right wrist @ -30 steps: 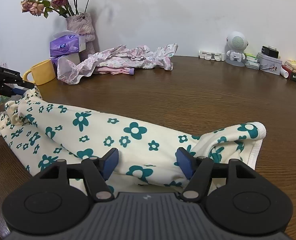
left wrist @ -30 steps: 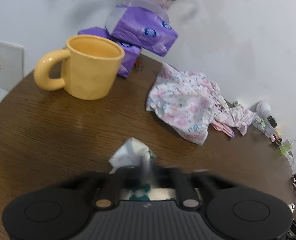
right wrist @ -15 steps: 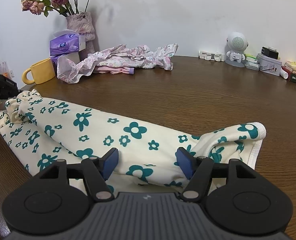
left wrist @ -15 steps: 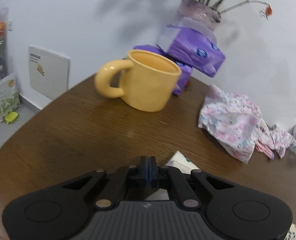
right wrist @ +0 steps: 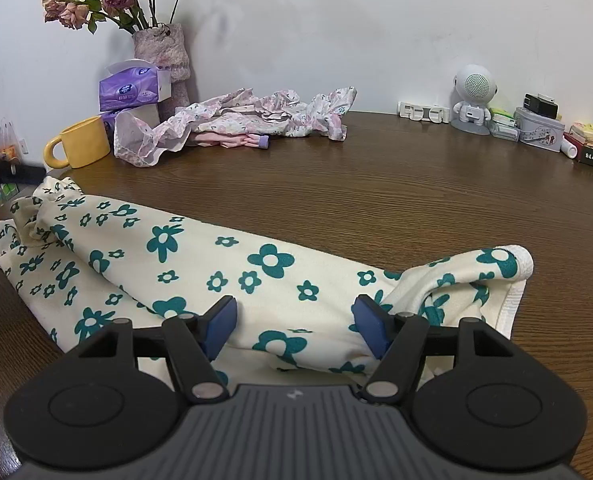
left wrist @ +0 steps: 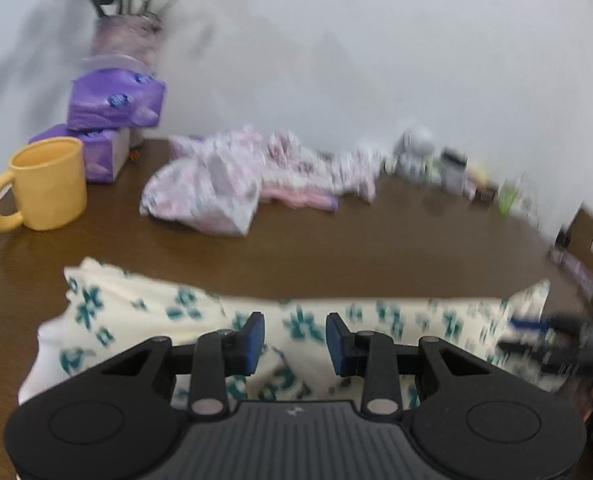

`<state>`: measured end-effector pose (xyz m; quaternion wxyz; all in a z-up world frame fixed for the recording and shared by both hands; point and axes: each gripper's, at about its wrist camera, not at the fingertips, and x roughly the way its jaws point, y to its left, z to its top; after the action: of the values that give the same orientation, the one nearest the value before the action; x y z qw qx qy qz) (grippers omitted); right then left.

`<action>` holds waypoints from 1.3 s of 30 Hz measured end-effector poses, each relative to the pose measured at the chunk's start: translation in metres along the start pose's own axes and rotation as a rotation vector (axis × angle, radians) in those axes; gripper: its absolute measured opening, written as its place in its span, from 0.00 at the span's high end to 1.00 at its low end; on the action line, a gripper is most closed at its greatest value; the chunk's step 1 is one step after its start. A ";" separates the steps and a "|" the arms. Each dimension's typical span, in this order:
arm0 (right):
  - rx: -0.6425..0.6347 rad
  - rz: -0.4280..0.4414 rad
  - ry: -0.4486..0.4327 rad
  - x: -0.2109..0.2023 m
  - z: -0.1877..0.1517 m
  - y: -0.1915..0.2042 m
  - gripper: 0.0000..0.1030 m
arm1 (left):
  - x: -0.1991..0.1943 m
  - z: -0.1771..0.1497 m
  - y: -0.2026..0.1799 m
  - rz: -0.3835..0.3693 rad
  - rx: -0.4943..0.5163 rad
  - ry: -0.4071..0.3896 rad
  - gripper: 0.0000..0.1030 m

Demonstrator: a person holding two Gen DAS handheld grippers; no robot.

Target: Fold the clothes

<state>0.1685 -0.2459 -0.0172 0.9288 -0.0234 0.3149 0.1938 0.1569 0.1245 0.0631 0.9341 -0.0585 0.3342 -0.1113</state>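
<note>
A cream garment printed with green flowers (right wrist: 200, 264) lies lengthwise across the brown table (right wrist: 396, 200), bunched at its left end and folded over at its right end. My right gripper (right wrist: 295, 328) is open just above its near edge, with cloth showing between the blue pads (right wrist: 220, 326) but not pinched. In the blurred left wrist view, my left gripper (left wrist: 295, 340) is open over the same garment (left wrist: 144, 312), holding nothing. The right gripper (left wrist: 556, 340) shows at that view's right edge. The left gripper (right wrist: 0, 170) is a dark shape at the far left.
A crumpled pink floral garment (right wrist: 256, 116) lies at the back of the table. Left of it stand a yellow mug (right wrist: 82, 142), purple tissue packs (right wrist: 132, 88) and a vase of dried flowers (right wrist: 164, 52). A small white robot figure (right wrist: 472, 96) and boxes line the back right.
My left gripper, shut on the garment's left end a second ago, has let go, opened and swung round to face along the garment. The right gripper and cloth near it have not moved.
</note>
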 end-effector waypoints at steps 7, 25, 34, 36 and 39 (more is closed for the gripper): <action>-0.001 0.003 0.001 0.000 0.001 0.000 0.36 | 0.001 -0.025 0.019 0.051 -0.067 0.017 0.87; -0.013 0.002 0.004 0.001 0.001 0.002 0.34 | -0.019 0.023 0.041 0.039 -0.031 -0.066 0.53; -0.014 0.002 0.005 0.001 0.001 0.002 0.33 | 0.042 0.027 0.064 0.144 0.103 0.119 0.93; -0.015 0.001 0.005 0.001 0.001 0.002 0.33 | 0.038 0.018 0.080 0.168 0.061 0.088 0.97; -0.017 0.000 0.005 0.001 0.001 0.002 0.33 | 0.027 0.010 0.099 0.182 -0.003 0.048 0.97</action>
<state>0.1687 -0.2434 -0.0165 0.9277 -0.0317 0.3157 0.1965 0.2006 0.2140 0.0358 0.9319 -0.0268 0.3607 -0.0266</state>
